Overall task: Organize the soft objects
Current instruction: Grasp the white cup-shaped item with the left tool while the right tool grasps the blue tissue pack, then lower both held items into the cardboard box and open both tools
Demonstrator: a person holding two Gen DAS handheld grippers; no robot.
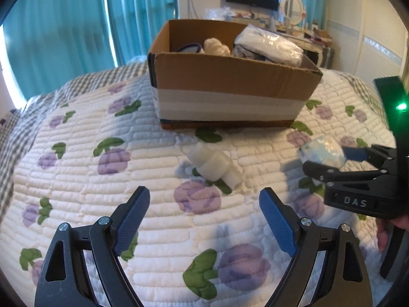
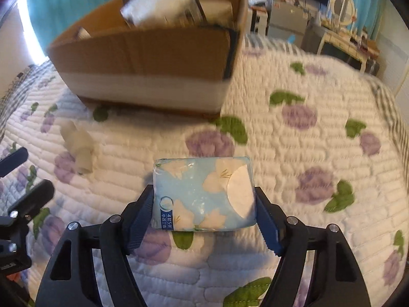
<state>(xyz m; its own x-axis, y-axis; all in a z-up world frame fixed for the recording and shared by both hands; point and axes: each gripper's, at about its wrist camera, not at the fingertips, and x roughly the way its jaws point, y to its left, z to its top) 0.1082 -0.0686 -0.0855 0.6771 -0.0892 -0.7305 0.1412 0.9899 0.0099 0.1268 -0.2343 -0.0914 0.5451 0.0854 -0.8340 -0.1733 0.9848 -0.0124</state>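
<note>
A light-blue flowered tissue pack [image 2: 202,194] lies on the quilt between the jaws of my right gripper [image 2: 203,190], and both blue pads touch its sides, so the gripper is shut on it. In the left wrist view the same pack [image 1: 322,151] shows at the right in the right gripper [image 1: 326,157]. My left gripper [image 1: 204,190] hovers open over the quilt with nothing between its fingers. Just ahead of it lies a white ribbed roll [image 1: 213,166], also seen from the right wrist [image 2: 76,143]. Behind stands an open cardboard box [image 1: 230,76] holding white soft bundles.
The flowered quilt [image 1: 76,153] covers a bed. The box's near wall [image 2: 143,51] stands just beyond the pack. Teal curtains hang at the back left. A dresser with a mirror [image 1: 292,6] and a wardrobe stand at the right. A person's hand [image 1: 386,232] holds the right gripper.
</note>
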